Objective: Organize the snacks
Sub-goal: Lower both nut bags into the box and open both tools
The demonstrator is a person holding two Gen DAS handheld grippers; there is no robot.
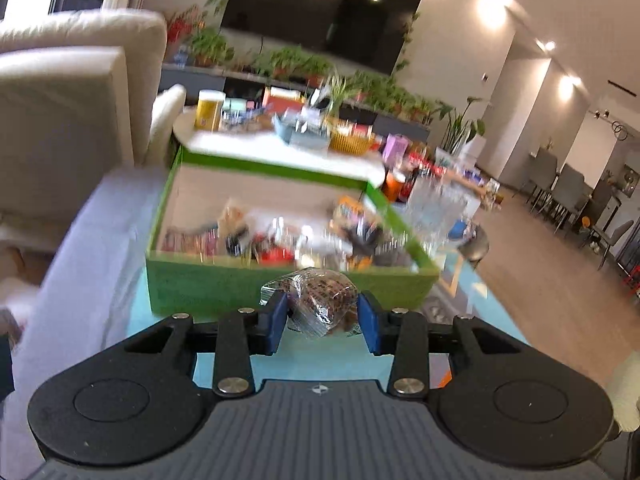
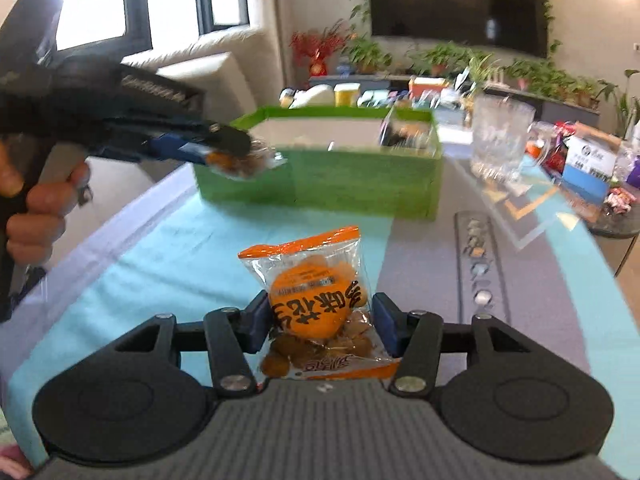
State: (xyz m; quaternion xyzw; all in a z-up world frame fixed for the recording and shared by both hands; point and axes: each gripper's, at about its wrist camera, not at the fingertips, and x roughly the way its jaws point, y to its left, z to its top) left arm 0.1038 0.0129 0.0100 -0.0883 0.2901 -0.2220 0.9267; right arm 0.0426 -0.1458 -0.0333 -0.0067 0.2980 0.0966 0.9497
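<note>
At the bottom centre of the left wrist view, the left gripper (image 1: 322, 312) has its blue pads pressed partway closed on a small clear packet of brown snacks (image 1: 320, 300), held clear of the turquoise tablecloth (image 1: 320, 360). Just beyond it, mid-frame, stands the green box (image 1: 224, 284), open-topped, with a blurred jumble of wrapped snacks on its floor. Farther back, a white round table (image 1: 280, 152) carries more clutter, and a dark screen (image 1: 320, 12) fills the upper centre.

Low in the right wrist view, the right gripper (image 2: 318, 320) has its jaws closed about halfway against the sides of an orange peanut packet (image 2: 312, 300), whose top end stands up toward mid-frame. At the left edge a hand (image 2: 36, 208) holds the left gripper (image 2: 240, 152), its clear packet (image 2: 244, 162) hanging just before the near wall of the green box (image 2: 360, 188). A clear glass cup (image 2: 500, 136) stands to the right of the box.
</note>
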